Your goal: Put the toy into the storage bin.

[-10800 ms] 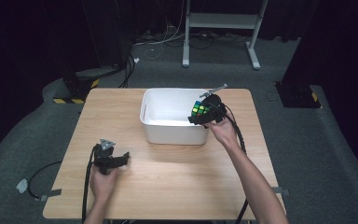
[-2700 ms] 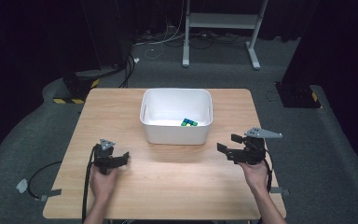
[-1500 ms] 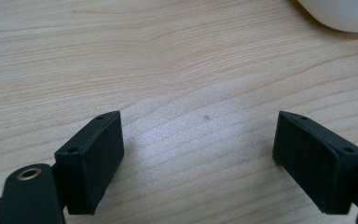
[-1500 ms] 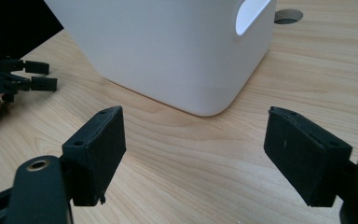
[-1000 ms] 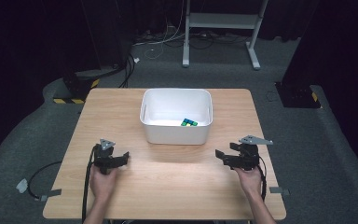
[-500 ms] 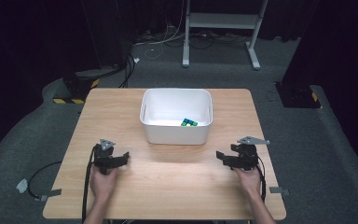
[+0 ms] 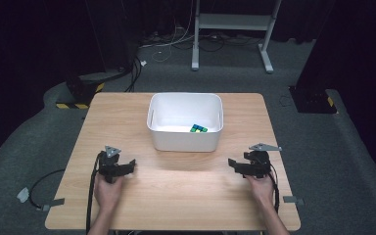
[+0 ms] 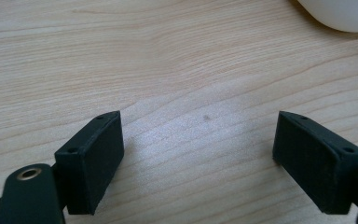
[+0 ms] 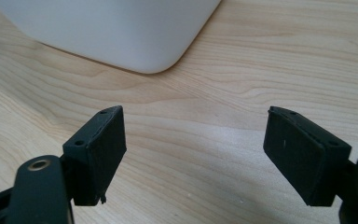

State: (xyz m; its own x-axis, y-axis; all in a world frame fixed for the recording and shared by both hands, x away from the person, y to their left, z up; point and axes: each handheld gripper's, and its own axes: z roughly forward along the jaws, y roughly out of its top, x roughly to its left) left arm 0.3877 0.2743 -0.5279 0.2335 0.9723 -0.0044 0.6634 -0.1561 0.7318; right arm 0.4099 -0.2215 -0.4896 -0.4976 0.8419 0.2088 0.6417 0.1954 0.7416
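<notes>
Cube lies in the white tub; I rest both grippers, left and right, jaws apart, low and well clear.

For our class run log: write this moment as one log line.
cube: inside white bin | left claw: open, empty, over table | right claw: open, empty, over table

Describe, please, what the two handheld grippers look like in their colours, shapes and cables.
Both are black. The left gripper and the right gripper each carry a grey three-cornered plate on top and trail a dark cable back along the forearm. In the gripper views each has two flat, blocky black jaw pads with small screw holes, and a brass-coloured eyelet shows at the lower left. The forearms are bare, without sleeves.
</notes>
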